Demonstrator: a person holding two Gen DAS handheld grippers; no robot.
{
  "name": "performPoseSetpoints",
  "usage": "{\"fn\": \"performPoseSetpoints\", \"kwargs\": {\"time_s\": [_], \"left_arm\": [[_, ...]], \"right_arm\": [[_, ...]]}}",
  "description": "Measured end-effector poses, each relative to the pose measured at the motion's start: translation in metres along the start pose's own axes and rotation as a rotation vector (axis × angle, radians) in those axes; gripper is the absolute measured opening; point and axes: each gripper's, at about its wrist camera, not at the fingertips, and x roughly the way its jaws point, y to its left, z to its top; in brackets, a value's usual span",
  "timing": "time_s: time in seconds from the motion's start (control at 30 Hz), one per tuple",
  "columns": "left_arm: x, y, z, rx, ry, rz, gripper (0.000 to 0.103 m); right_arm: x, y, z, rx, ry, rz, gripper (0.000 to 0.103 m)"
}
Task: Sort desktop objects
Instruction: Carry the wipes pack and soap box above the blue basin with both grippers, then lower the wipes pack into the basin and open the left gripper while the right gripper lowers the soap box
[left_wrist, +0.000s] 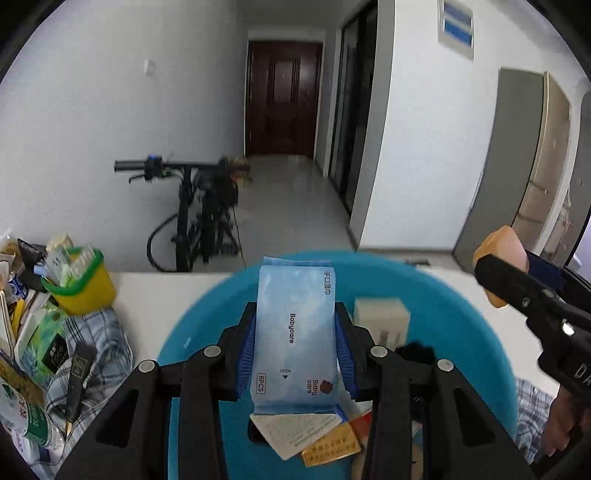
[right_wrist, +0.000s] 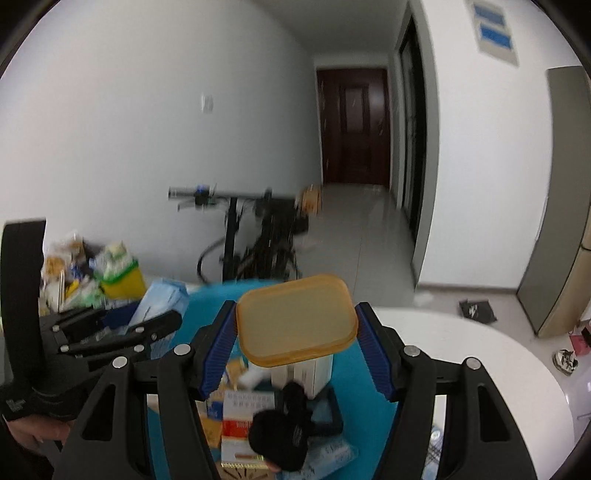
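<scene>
My left gripper (left_wrist: 295, 332) is shut on a light blue Babycare wet-wipes pack (left_wrist: 295, 332) and holds it over a round blue basin (left_wrist: 461, 325). My right gripper (right_wrist: 297, 328) is shut on an amber translucent soap-like block (right_wrist: 297, 325), also above the basin (right_wrist: 369, 376). The basin holds a white box (left_wrist: 382, 317), paper cards (left_wrist: 314, 439), a black object (right_wrist: 284, 432) and small packets. The right gripper shows at the right edge of the left wrist view (left_wrist: 498, 273); the left gripper with its pack (right_wrist: 162, 301) shows at the left of the right wrist view.
A yellow cup with a green rim (left_wrist: 79, 284) stands left of the basin amid a heap of packets, a bottle (left_wrist: 33, 421) and plaid cloth (left_wrist: 96, 343). The white table (right_wrist: 480, 350) curves round on the right. A bicycle (left_wrist: 199, 206) stands beyond the table's far edge.
</scene>
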Motion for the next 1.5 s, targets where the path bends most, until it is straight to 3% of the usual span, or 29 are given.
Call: {"fn": "performPoseSetpoints", "kwargs": {"time_s": [0.23,0.43,0.53,0.7,0.9,1.2,1.5], "left_arm": [[0.027,-0.005,-0.011,-0.013,0.152,-0.05,0.041],[0.036,-0.008,-0.015,-0.003,0.189,-0.03,0.041],[0.037,-0.006,-0.014,-0.005,0.19,-0.029,0.041],[0.041,-0.012,-0.014,-0.023,0.214,-0.129,0.041],[0.042,-0.035,-0.017,0.022,0.224,-0.165,0.041],[0.049,-0.057,-0.025,0.09,0.259,-0.19,0.041],[0.065,-0.049,-0.029,0.041,0.328,-0.202,0.041]], "right_arm": [[0.035,0.001,-0.018,-0.017,0.152,0.041,0.062],[0.053,-0.007,-0.027,0.026,0.257,0.071,0.062],[0.052,-0.011,-0.026,0.025,0.262,0.057,0.062],[0.048,-0.016,-0.02,0.03,0.238,0.045,0.062],[0.047,-0.023,-0.016,0.041,0.231,0.022,0.062],[0.049,-0.03,-0.015,0.058,0.232,0.004,0.062],[0.048,-0.026,-0.017,0.045,0.23,0.015,0.062]]}}
